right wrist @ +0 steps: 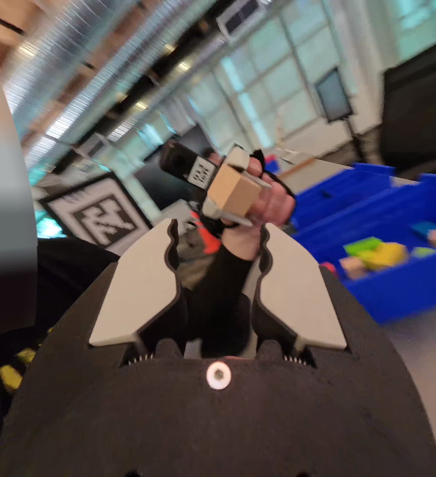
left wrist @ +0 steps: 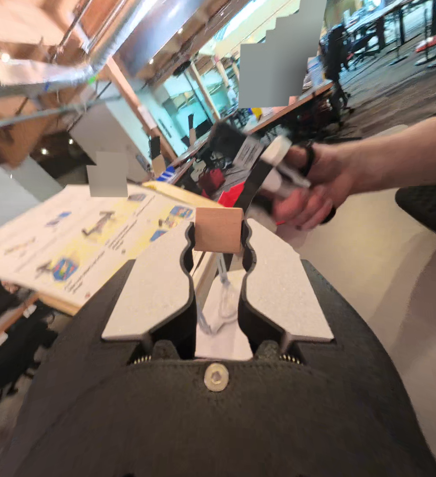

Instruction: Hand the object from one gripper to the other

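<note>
Left gripper pinched a plain wooden cube between its fingertips, both pads pressed on the cube's sides, held up in the air. Right gripper stood with fingers spread and nothing between them, apart from the cube. Farther off: a blue bin of coloured blocks.

right gripper motion-blurred, blue bin cut off at right edge, its blocks blurred
</note>
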`<state>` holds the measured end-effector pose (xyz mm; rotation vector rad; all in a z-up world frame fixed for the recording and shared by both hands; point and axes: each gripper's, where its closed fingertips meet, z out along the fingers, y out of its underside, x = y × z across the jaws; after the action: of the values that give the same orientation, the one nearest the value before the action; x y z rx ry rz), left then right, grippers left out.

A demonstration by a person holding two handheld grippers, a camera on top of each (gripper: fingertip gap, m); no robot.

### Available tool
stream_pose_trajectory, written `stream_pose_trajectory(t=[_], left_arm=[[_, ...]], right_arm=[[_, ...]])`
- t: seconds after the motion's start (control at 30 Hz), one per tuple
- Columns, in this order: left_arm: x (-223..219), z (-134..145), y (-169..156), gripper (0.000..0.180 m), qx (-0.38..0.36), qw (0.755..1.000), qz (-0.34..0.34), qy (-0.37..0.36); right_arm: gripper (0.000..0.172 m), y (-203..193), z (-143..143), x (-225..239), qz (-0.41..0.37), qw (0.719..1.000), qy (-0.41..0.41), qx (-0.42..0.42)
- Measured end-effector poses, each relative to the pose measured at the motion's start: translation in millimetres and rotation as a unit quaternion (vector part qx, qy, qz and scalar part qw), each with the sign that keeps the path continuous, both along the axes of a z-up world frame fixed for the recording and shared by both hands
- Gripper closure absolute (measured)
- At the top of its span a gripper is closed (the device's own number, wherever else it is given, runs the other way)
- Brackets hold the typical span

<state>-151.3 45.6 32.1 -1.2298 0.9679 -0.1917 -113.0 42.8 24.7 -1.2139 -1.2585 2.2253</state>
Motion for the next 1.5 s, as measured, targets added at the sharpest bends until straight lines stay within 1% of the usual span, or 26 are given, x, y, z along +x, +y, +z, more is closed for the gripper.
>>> stream_pose_trajectory(t=[0.07,0.13,0.17,0.23,0.3,0.4,0.43,0.47,0.5,0.53,0.57,0.6,0.63,0.67,0.73,0.8,0.83,0.87,0.93,0.97,1.07,1.13,1.2,1.3,1.37,1.5], left_arm=[[23,3,-7,0.146,0.009,0.999,-0.02,0.024],[41,4,-14,0.146,0.015,0.998,-0.041,0.043],[48,5,-19,0.146,0.019,0.997,-0.054,0.047],[55,5,-20,0.146,0.025,0.996,-0.05,0.065],[57,8,-24,0.146,0.03,0.996,-0.057,0.061],[60,6,-20,0.144,0.025,0.996,-0.046,0.066],[60,7,-17,0.139,0.022,0.997,-0.035,0.062],[58,12,-17,0.124,0.027,0.998,-0.026,0.051],[55,18,-19,0.118,0.032,0.998,-0.023,0.039],[48,21,-20,0.121,0.035,0.999,-0.017,0.032],[39,24,-19,0.127,0.036,0.999,-0.004,0.029],[29,26,-19,0.133,0.035,0.999,0.005,0.02],[18,28,-18,0.14,0.032,0.999,0.013,0.006],[5,28,-13,0.146,0.024,0.999,0.032,-0.008],[-25,19,4,0.156,-0.004,0.995,0.101,-0.004],[-58,7,21,0.153,-0.049,0.983,0.178,-0.012],[-71,1,27,0.153,-0.064,0.977,0.203,-0.016],[-81,-5,32,0.153,-0.076,0.972,0.223,-0.019],[-95,-19,42,0.151,-0.105,0.962,0.25,-0.02],[-102,-25,46,0.15,-0.115,0.957,0.265,-0.015],[-121,-46,55,0.148,-0.143,0.942,0.303,0.003],[-133,-64,59,0.144,-0.174,0.932,0.316,0.013],[-145,-82,63,0.143,-0.202,0.921,0.333,0.029],[-153,-98,64,0.141,-0.224,0.912,0.342,0.047],[-155,-102,66,0.14,-0.23,0.91,0.341,0.046],[-157,-110,66,0.138,-0.246,0.906,0.341,0.049]], right_arm=[[0.119,-18,7,-4,0.042,0.998,0.03,-0.025],[0.117,-31,9,-8,0.063,0.997,0.038,-0.035],[0.119,-36,12,-7,0.074,0.995,0.044,-0.045],[0.136,-41,18,-3,0.086,0.993,0.06,-0.047],[0.137,-44,20,0,0.081,0.994,0.065,-0.037],[0.138,-36,20,6,0.048,0.997,0.061,-0.006],[0.139,-30,21,11,0.027,0.998,0.056,0.017],[0.139,-21,20,20,0.004,0.998,0.042,0.046],[0.139,-6,18,31,-0.027,0.996,0.021,0.081],[0.139,16,14,44,-0.074,0.99,-0.009,0.123],[0.139,45,7,60,-0.129,0.976,-0.047,0.167],[0.139,81,-2,80,-0.192,0.954,-0.097,0.21],[0.139,121,-15,104,-0.255,0.919,-0.157,0.256],[0.139,159,-31,133,-0.305,0.876,-0.225,0.297],[0.139,226,-62,196,-0.367,0.791,-0.355,0.338],[0.139,268,-97,251,-0.374,0.735,-0.462,0.327],[0.139,284,-114,273,-0.376,0.707,-0.506,0.321],[0.139,297,-131,290,-0.372,0.685,-0.543,0.313],[0.138,311,-168,314,-0.347,0.656,-0.606,0.287],[0.139,316,-187,322,-0.332,0.643,-0.632,0.278],[0.138,327,-234,334,-0.292,0.616,-0.686,0.255],[0.138,330,-258,337,-0.27,0.609,-0.707,0.237],[0.138,333,-276,341,-0.259,0.597,-0.724,0.228],[0.138,334,-289,343,-0.244,0.594,-0.736,0.213],[0.138,335,-289,344,-0.238,0.591,-0.742,0.211],[0.139,335,-289,344,-0.225,0.596,-0.744,0.201]])
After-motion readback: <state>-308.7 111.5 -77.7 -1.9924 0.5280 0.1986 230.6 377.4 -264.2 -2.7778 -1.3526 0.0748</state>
